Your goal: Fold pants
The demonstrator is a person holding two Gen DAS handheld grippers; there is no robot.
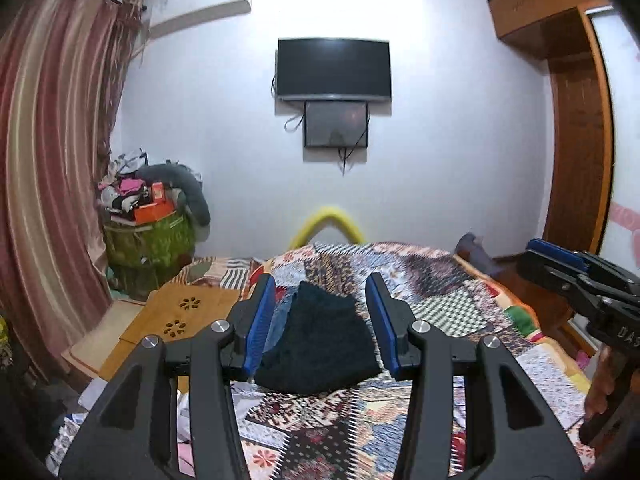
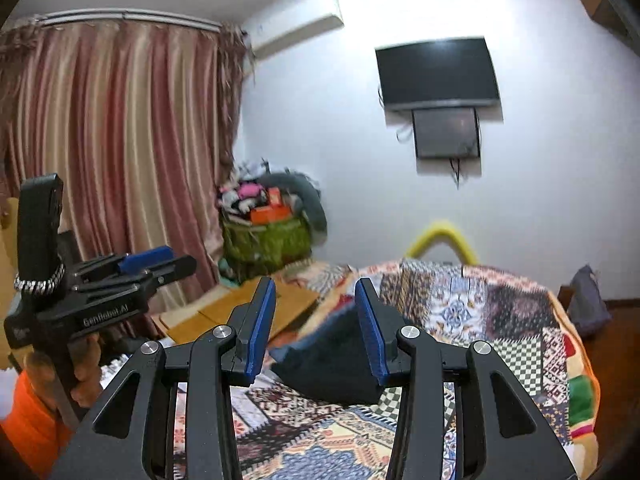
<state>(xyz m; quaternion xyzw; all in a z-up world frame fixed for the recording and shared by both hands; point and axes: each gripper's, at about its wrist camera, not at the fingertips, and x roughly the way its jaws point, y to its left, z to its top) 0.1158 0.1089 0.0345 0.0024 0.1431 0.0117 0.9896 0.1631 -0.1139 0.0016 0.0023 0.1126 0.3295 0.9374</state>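
Hovering above the patchwork quilt (image 1: 460, 304), the left gripper (image 1: 322, 280) has its jaws spread and empty. Ahead of it the dark pants (image 1: 320, 344) lie in a compact folded bundle beside denim clothes (image 1: 280, 316). Further right, the right gripper (image 2: 316, 284) is likewise spread, holding nothing. Folding looks largely done; only tidying may remain.

Both wrist views low over bed (image 1: 460, 292), facing television (image 1: 334, 68) wall, sharing dark pants (image 2: 336, 364)
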